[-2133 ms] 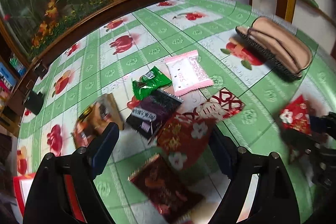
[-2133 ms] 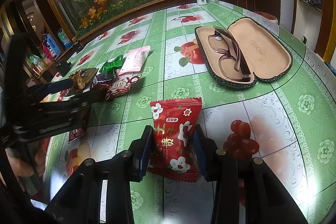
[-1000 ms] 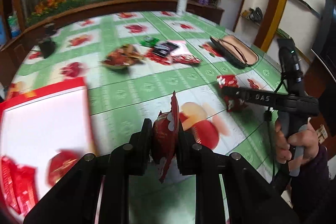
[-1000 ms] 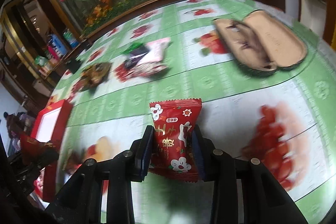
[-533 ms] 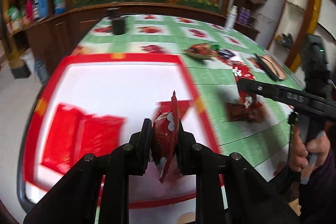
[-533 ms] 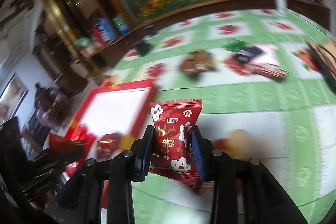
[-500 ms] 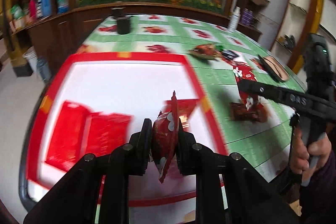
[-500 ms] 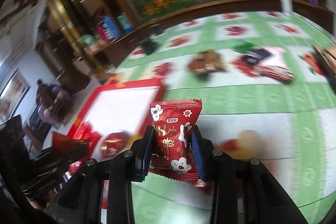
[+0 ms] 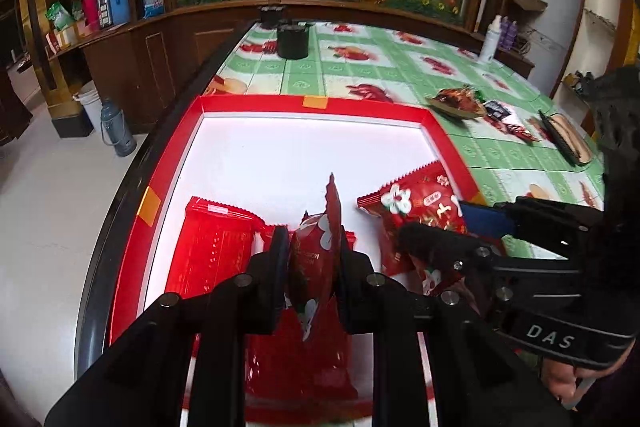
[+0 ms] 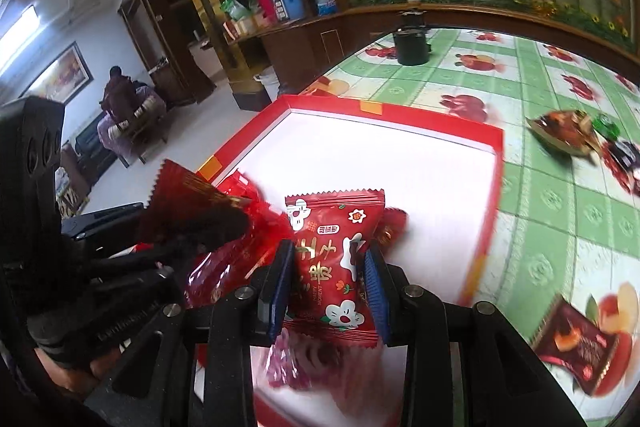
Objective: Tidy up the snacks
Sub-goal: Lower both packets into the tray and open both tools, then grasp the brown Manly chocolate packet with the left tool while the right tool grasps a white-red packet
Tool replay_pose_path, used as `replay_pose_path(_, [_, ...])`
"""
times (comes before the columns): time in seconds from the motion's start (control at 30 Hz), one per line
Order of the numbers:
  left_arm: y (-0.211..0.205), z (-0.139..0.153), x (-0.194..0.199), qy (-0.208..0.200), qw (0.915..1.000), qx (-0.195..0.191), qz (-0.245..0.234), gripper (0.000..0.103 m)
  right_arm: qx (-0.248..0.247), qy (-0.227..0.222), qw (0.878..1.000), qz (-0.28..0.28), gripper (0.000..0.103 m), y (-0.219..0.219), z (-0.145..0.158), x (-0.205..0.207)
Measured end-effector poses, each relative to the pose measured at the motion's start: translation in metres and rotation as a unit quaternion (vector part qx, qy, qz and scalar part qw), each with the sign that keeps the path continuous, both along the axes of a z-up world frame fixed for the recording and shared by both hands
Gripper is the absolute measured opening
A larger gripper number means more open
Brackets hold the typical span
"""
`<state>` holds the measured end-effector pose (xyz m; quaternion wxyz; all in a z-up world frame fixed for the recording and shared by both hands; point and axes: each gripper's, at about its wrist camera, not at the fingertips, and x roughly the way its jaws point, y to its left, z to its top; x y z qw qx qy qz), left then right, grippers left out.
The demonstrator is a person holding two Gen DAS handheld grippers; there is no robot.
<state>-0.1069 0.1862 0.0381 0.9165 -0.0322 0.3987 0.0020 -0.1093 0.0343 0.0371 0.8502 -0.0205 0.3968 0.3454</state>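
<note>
Red foil fills both grips: the left gripper [image 9: 310, 263] is clamped on a dark red snack packet [image 9: 316, 251] held edge-on, and the right gripper [image 10: 327, 287] is clamped on a bright red flowered packet [image 10: 334, 259] held flat. Both hang over the white floor of a red-rimmed box [image 9: 312, 113], where more red packets [image 9: 216, 247] lie. Beyond the box, other snacks [image 9: 460, 101] lie on the green-checked tablecloth [image 9: 360, 75].

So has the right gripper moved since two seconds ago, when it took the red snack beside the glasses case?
Yes. The right gripper, shut on the red snack packet, has swung away from the glasses case and now sits over the red-rimmed box.
</note>
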Motion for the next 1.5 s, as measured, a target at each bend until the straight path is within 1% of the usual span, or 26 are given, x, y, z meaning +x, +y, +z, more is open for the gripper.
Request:
replay_pose_path(0.03, [0.001,0.0,0.002,0.003,1.0,-0.001,0.006,0.018,0.002,0.004,1.0,-0.003,0.038,0.001,0.001,0.004])
replay_pose_path(0.07, [0.003,-0.001,0.002,0.005,0.9999,-0.004,0.012,0.022,0.003,0.006,1.0,-0.006,0.038,0.0,0.002,0.006])
replay_pose_path(0.1, [0.004,-0.001,0.002,0.007,0.9998,-0.005,0.017,0.037,0.005,0.005,1.0,-0.01,0.038,-0.002,0.004,0.008])
replay_pose_path(0.13, [0.006,-0.001,0.002,0.009,0.9997,-0.006,0.024,0.05,0.006,0.001,1.0,-0.012,0.039,-0.004,0.006,0.008])
replay_pose_path(0.17, [0.008,-0.001,0.0,0.008,0.9995,-0.006,0.03,0.071,0.008,-0.004,1.0,-0.017,0.044,-0.01,0.009,0.009])
replay_pose_path(0.2, [0.009,0.001,-0.003,0.0,0.9994,-0.007,0.033,0.075,0.01,-0.008,1.0,-0.019,0.048,-0.013,0.011,0.013])
replay_pose_path(0.23, [0.009,0.002,-0.005,-0.003,0.9994,-0.006,0.033,0.075,0.016,-0.017,0.999,-0.026,0.051,-0.022,0.014,0.013])
replay_pose_path(0.33, [0.008,0.006,-0.012,-0.01,0.9992,-0.004,0.038,0.075,0.029,-0.036,0.998,-0.05,0.053,-0.049,0.02,0.016])
replay_pose_path(0.43, [0.004,0.007,-0.014,-0.008,0.9995,-0.007,0.03,0.075,0.034,-0.047,0.995,-0.078,0.054,-0.083,0.021,0.019])
replay_pose_path(0.5, [-0.001,0.007,-0.016,-0.006,0.9996,-0.005,0.027,0.075,0.029,-0.05,0.993,-0.103,0.056,-0.112,0.019,0.024])
replay_pose_path(0.63, [-0.014,0.018,-0.02,-0.021,0.9996,-0.007,0.015,0.075,0.029,-0.05,0.987,-0.147,0.057,-0.164,0.015,0.03])
replay_pose_path(0.7, [-0.024,0.027,-0.021,-0.033,0.9994,-0.007,-0.003,0.075,0.04,-0.043,0.983,-0.172,0.057,-0.195,0.014,0.034])
replay_pose_path(0.8, [-0.043,0.034,-0.02,-0.04,0.9988,-0.003,-0.027,0.075,0.051,-0.042,0.977,-0.204,0.059,-0.231,0.012,0.037])
replay_pose_path(0.9, [-0.069,0.033,-0.016,-0.032,0.9973,-0.003,-0.066,0.075,0.061,-0.04,0.969,-0.236,0.062,-0.26,0.01,0.04])
replay_pose_path(1.0, [-0.098,0.026,-0.012,-0.015,0.9944,0.003,-0.104,0.075,0.088,-0.028,0.959,-0.267,0.062,-0.29,0.008,0.046])
replay_pose_path(1.13, [-0.137,0.014,-0.008,0.009,0.9869,0.011,-0.161,0.075,0.102,-0.02,0.95,-0.294,0.064,-0.314,0.007,0.051])
replay_pose_path(1.23, [-0.158,0.012,-0.007,0.016,0.982,0.022,-0.187,0.075,0.103,-0.013,0.947,-0.303,0.065,-0.322,0.006,0.057])
replay_pose_path(1.37, [-0.174,0.009,-0.006,0.023,0.9773,0.029,-0.208,0.075,0.091,-0.008,0.949,-0.301,0.065,-0.325,0.007,0.073])
replay_pose_path(1.5, [-0.181,0.004,-0.006,0.032,0.9749,0.039,-0.217,0.075,0.07,0.0,0.958,-0.279,0.067,-0.321,0.005,0.097])
